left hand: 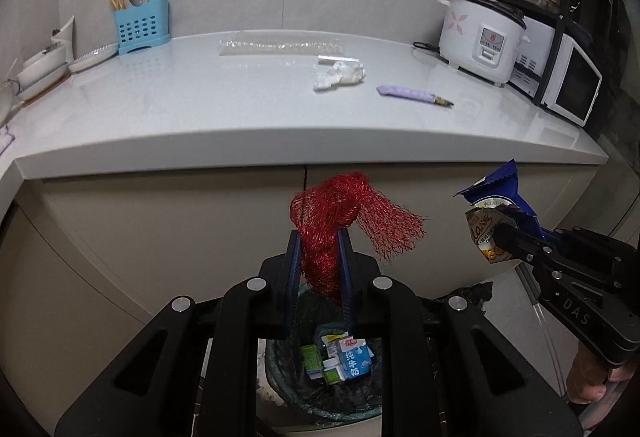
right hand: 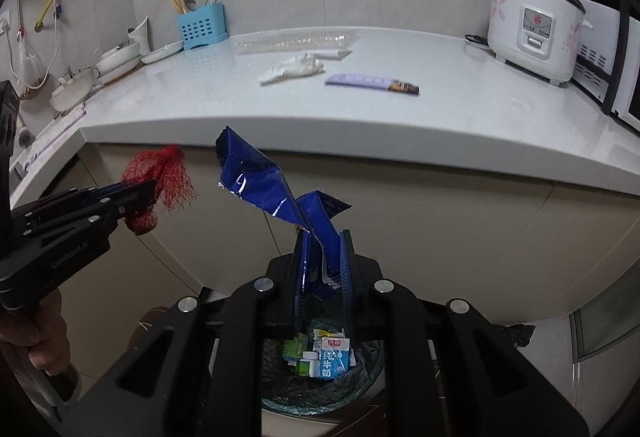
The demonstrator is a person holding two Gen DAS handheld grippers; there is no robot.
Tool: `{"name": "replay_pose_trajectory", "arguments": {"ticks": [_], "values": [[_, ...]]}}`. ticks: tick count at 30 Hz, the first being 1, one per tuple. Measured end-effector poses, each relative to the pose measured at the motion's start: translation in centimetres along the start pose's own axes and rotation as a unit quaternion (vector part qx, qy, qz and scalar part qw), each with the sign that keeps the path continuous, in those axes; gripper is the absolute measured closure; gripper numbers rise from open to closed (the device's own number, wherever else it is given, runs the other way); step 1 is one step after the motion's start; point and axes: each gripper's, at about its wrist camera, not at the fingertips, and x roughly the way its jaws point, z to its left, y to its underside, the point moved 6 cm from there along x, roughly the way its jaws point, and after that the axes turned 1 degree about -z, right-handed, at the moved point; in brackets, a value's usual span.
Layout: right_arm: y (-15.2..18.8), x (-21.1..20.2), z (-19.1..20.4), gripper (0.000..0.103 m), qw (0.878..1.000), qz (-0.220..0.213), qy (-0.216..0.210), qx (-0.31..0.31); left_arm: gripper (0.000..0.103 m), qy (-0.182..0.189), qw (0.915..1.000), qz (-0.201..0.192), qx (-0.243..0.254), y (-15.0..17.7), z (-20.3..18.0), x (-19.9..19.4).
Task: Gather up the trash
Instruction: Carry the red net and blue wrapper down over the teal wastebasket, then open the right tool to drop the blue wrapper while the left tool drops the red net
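Note:
My left gripper is shut on a red mesh net bag, whose frayed end droops to the right. My right gripper is shut on a crumpled blue snack wrapper. Both hang in front of the cabinet, above a trash bin lined with a dark bag and holding milk cartons. In the left wrist view the right gripper shows at the right with the wrapper. In the right wrist view the left gripper holds the net. On the counter lie a crumpled white tissue, a purple wrapper and a clear plastic sheet.
The white countertop carries a blue utensil holder and dishes at the left, a rice cooker and a microwave at the right. Cabinet doors stand behind the bin. A hand grips the left handle.

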Motion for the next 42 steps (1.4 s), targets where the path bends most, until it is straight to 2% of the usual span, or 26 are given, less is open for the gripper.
{"name": "replay_pose_trajectory", "arguments": {"ticks": [13,21,30,36,42], "values": [[6.6,6.2,0.3,0.089,0.998,0.052,0.024,-0.008,0.086,-0.005,0.9984,0.051,-0.022,7.2,1.3,5.7],[9.5,10.1,0.2,0.089,0.996,0.085,0.029,-0.002,0.086,-0.014,0.9963,0.079,-0.030,11.1,2.1,9.0],[11.7,14.3,0.3,0.089,0.991,0.128,0.029,0.008,0.086,-0.008,0.9940,0.105,-0.032,13.5,2.7,11.9],[12.6,16.7,1.0,0.088,0.988,0.154,0.026,0.006,0.086,-0.011,0.9927,0.114,-0.037,14.0,3.3,12.5],[13.5,17.8,1.4,0.078,0.985,0.170,0.025,0.005,0.086,-0.014,0.9913,0.124,-0.042,14.2,3.9,12.9]]}}
